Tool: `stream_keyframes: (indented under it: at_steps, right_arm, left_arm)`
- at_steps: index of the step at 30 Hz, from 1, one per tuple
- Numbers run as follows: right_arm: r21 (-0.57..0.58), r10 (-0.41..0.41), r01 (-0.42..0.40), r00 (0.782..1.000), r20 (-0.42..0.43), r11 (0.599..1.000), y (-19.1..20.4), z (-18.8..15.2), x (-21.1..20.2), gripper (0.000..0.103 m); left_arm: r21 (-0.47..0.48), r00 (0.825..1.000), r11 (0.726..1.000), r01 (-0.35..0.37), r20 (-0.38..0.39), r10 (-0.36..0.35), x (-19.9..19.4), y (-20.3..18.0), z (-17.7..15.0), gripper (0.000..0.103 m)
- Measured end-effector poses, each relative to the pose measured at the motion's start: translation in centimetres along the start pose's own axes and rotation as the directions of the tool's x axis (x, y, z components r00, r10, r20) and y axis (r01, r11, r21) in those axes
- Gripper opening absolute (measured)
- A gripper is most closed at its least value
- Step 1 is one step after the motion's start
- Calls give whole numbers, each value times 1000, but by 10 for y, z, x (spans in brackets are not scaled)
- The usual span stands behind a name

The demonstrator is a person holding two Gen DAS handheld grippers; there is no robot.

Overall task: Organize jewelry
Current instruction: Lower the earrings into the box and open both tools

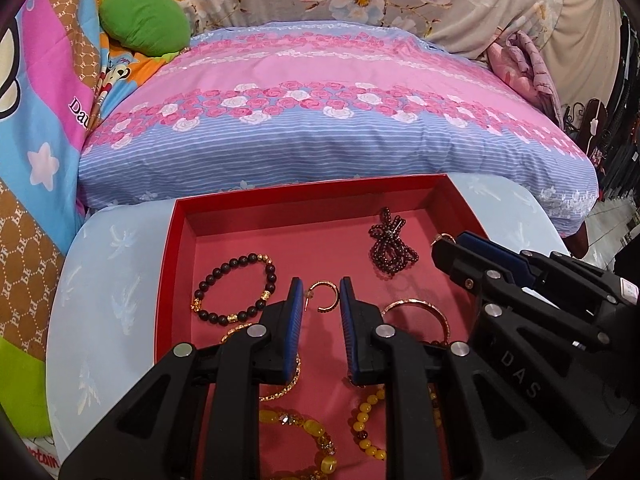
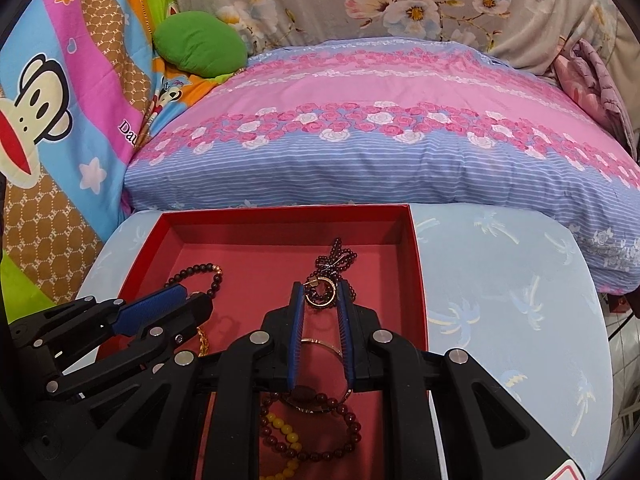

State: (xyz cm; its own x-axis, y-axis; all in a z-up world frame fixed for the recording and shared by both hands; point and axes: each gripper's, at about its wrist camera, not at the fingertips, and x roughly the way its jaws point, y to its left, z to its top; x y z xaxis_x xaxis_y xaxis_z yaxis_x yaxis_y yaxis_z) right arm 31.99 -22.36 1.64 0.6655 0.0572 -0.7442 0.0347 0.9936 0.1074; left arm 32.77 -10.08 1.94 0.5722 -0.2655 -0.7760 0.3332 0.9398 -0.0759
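Well, starting at the far left, we see a cartoon-print blanket (image 1: 44,92) with a green cushion (image 1: 144,20) tucked against it, and a pink-and-blue rose-patterned pillow (image 1: 320,120) lying across the back. In front of the pillow, a red box (image 1: 172,272) sits on a pale blue tabletop (image 1: 100,280). All the jewelry lies in the box or is held over it. Toward the box's left wall rests a black bead bracelet (image 1: 236,288) with a few gold beads. Just right of it, the left gripper (image 1: 321,286) reaches over the box floor, its jaws drawn in to a narrow gap with a gold hoop earring (image 1: 336,296) spanning that gap. The blue pads appear to pinch it from both sides, though we cannot tell whether the hoop is clear of the floor. Below the gripper, partly hidden by its black frame, lie yellow bead bracelets (image 1: 296,424). Further right, a gold bangle (image 1: 412,301) lies flat, and a dark red bead strand (image 1: 386,246) sits bunched toward the back. Rightmost, the right gripper (image 2: 320,288) is near the box's right wall, jaws likewise nearly closed, gripping a second gold hoop (image 2: 320,305) at its fingertips, in front of the dark red strand.
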Motion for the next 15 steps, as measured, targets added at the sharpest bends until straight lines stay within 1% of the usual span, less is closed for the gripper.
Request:
stream_keyframes:
  at_steps: [15]
  right_arm:
    - [-6, -7, 7, 1000, -18, 1000, 0, 0, 7, 16]
  left_arm:
    - [-14, 1000, 1000, -6, -12, 6, 8, 3, 3, 18]
